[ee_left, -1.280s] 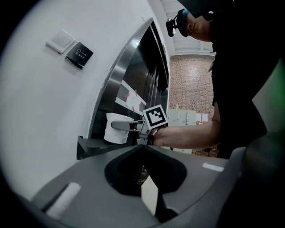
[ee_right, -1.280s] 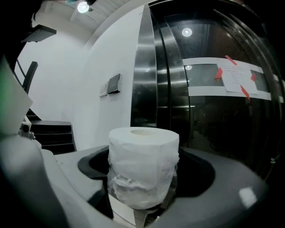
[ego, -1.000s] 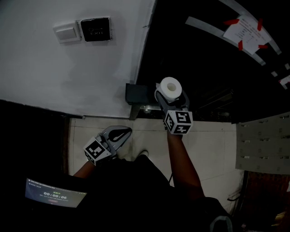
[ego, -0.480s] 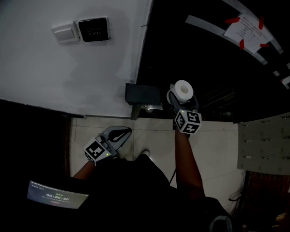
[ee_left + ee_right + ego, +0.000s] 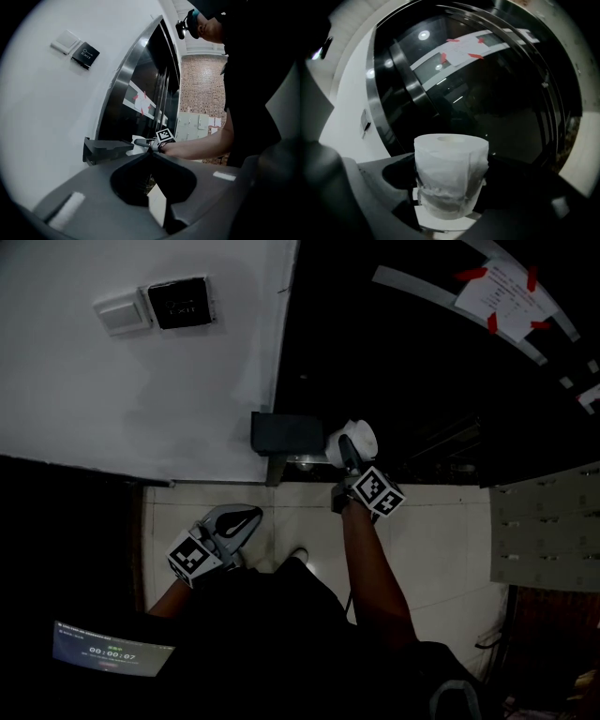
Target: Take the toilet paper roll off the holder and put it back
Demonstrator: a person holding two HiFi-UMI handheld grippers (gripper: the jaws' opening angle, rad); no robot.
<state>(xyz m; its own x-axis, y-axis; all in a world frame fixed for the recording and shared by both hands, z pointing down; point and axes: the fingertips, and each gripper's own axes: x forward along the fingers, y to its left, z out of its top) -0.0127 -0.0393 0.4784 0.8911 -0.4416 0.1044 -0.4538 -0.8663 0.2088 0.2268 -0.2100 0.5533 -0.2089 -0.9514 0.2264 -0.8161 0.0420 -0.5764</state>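
Beside the dark wall holder (image 5: 281,432), the right gripper (image 5: 349,448) clamps the white toilet paper roll (image 5: 361,435), seemingly for remounting; the left gripper (image 5: 246,517) hangs closed, empty.

white toilet paper roll (image 5: 451,174), black holder (image 5: 284,432)

TP roll (image 5: 451,168) in R gripper (image 5: 450,202)

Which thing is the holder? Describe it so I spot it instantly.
Start at the white wall left of the dark glass door. Near that door, below the two flat switch plates, is the holder: the only dark grey box jutting out, beside the white roll.
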